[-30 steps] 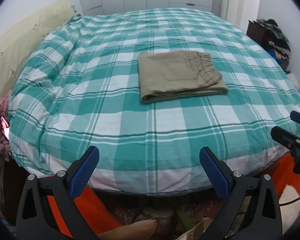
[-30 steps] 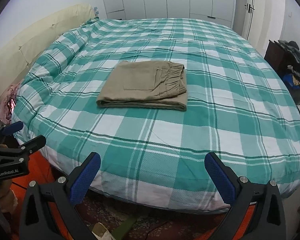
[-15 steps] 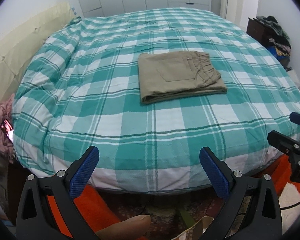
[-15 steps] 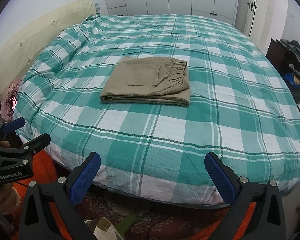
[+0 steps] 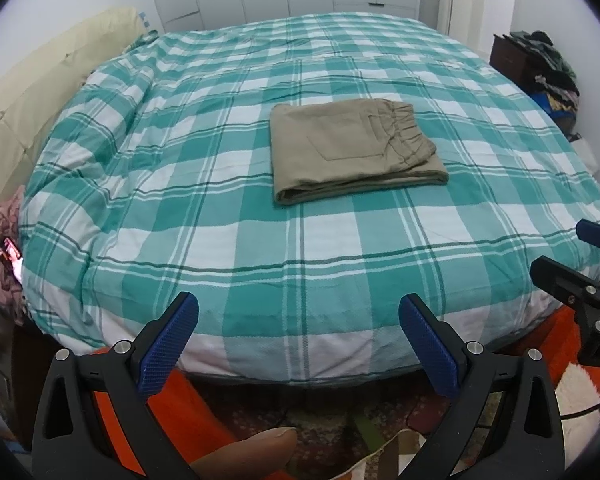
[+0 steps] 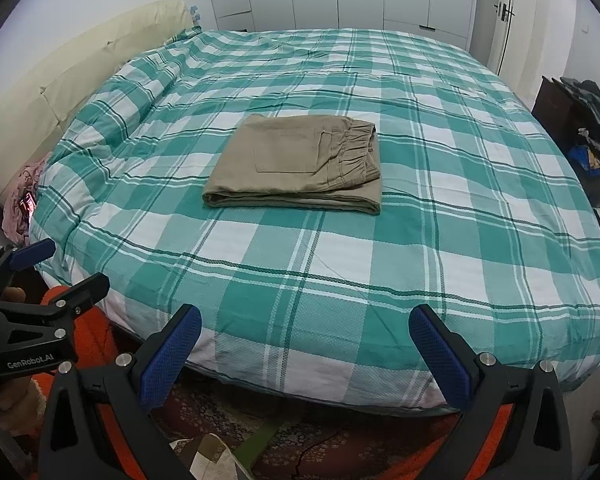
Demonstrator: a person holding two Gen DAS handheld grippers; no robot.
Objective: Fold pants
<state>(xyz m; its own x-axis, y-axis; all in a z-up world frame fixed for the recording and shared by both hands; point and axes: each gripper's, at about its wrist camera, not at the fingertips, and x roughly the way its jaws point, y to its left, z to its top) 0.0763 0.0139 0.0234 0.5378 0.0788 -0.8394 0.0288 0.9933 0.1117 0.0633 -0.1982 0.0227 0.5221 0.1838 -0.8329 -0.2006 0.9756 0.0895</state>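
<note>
Khaki pants (image 5: 352, 152) lie folded in a flat packet near the middle of the checked bed cover (image 5: 180, 220). My left gripper (image 5: 298, 342) and right gripper (image 6: 305, 346) hang wide and empty at the bed's edge, because I judge the folding done.

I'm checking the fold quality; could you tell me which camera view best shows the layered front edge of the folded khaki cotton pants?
The right wrist view: the folded khaki cotton pants sit nearer the centre, layers clearly visible. The left wrist view shows them smaller, slightly blurrier.
</note>
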